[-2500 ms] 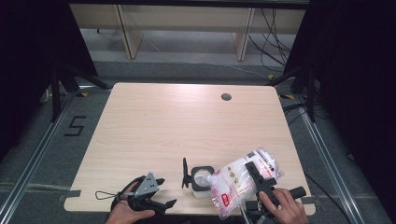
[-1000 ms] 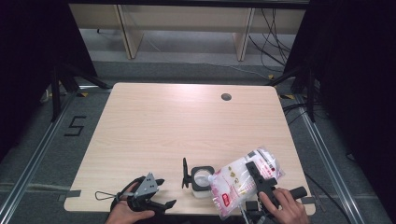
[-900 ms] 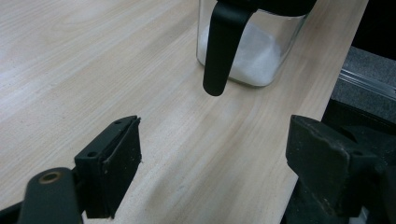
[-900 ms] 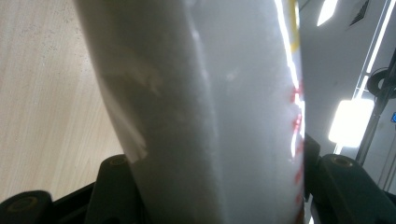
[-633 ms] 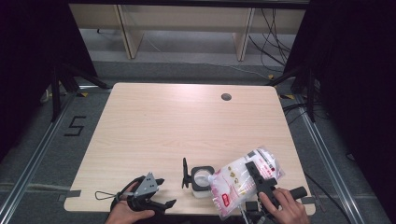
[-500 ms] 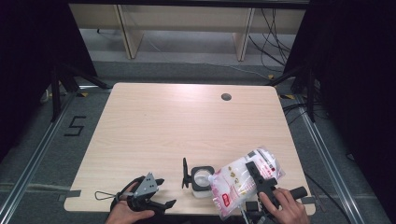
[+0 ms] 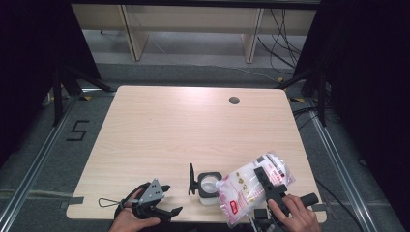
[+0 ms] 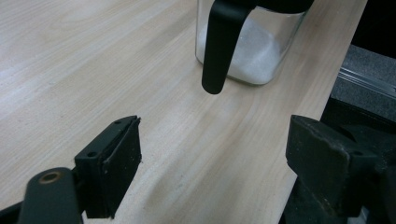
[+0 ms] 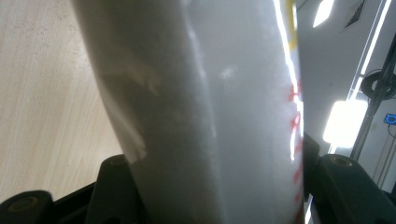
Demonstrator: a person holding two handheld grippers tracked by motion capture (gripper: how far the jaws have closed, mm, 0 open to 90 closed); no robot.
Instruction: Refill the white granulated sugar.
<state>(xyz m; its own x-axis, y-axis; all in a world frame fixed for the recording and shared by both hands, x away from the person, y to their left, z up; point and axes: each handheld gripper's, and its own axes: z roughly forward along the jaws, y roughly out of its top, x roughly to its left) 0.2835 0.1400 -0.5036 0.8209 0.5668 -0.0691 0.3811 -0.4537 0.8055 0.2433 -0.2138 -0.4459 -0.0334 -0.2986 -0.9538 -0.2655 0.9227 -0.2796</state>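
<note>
- High view: a light wooden desk [image 7: 183, 130] fills the middle, with a round cable hole [image 7: 234, 100] near its far edge.
- A clear square jar [image 7: 209, 187] stands close to the near edge of the desk, between the two grippers. It has a dark rim at its mouth, and its black hinged lid [image 7: 192, 179] stands open on its left side.
- White powder lies in the bottom of the jar [image 8: 254, 44], seen through the glass in the left gripper view; the black lid part [image 8: 219, 44] hangs in front of it.
- The right gripper [image 7: 268, 186] holds a plastic pouch [image 7: 246, 189] of white powder with red print. The pouch is tilted, its lower corner reaching to the mouth of the jar.
- In the right gripper view the pouch [image 9: 210, 107] sits between both fingers [image 9: 116, 186], which are clenched on its sides.
- The person's right hand [image 7: 295, 215] grips the handle at the near right corner of the desk.
- The left gripper [image 7: 157, 208] rests at the near edge, left of the jar, held by the left hand [image 7: 128, 222], with a grey three-cornered plate on top.
- Left gripper view: its fingers [image 8: 114, 168] stand wide apart, released, with bare desk [image 8: 93, 70] between them and the jar a short way ahead.
</note>
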